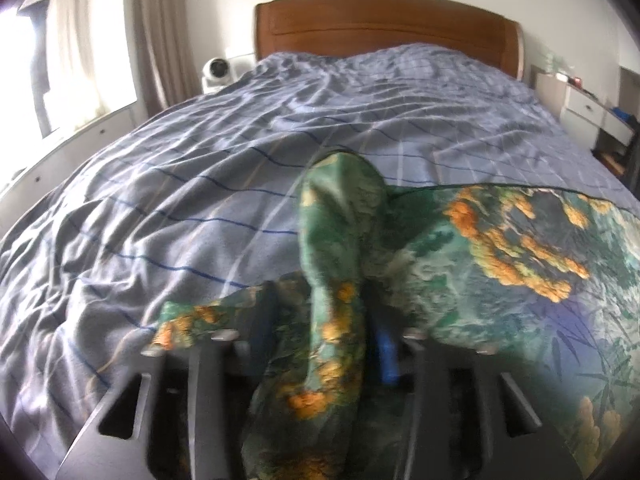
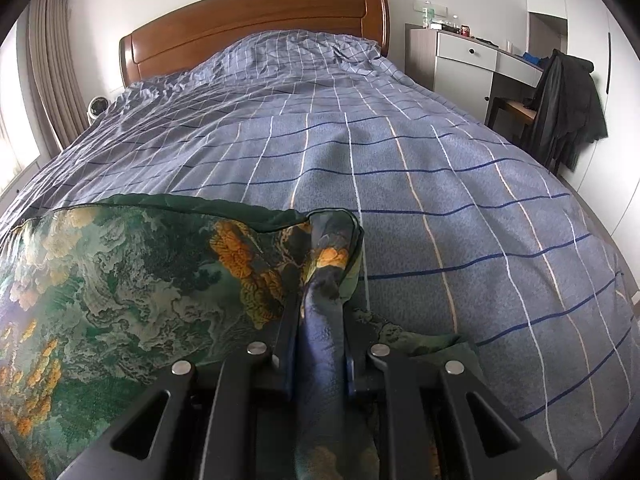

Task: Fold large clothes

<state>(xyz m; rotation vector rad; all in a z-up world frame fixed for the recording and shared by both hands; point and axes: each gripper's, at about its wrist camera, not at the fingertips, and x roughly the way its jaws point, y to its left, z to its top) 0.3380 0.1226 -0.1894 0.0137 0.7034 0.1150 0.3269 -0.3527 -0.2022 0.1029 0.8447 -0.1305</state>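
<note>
The green garment (image 2: 120, 280) with orange print lay stretched between the left gripper (image 1: 320, 308) and right gripper (image 2: 320, 312), both clamped on bunched corners, over a blue checked bedspread (image 2: 400, 160) below a wooden headboard (image 2: 248, 28).

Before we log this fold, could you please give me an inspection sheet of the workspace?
Surface: bed with blue checked duvet, rumpled towards the headboard.
Job's things: green printed garment spread over the near end.
Clutter: nothing seen on the duvet.
Grippers: left gripper and right gripper each shut on a bunched garment corner.
Cables: nothing seen.
Surroundings: curtains, small white fan, desk with drawers, dark jacket on chair.
</note>
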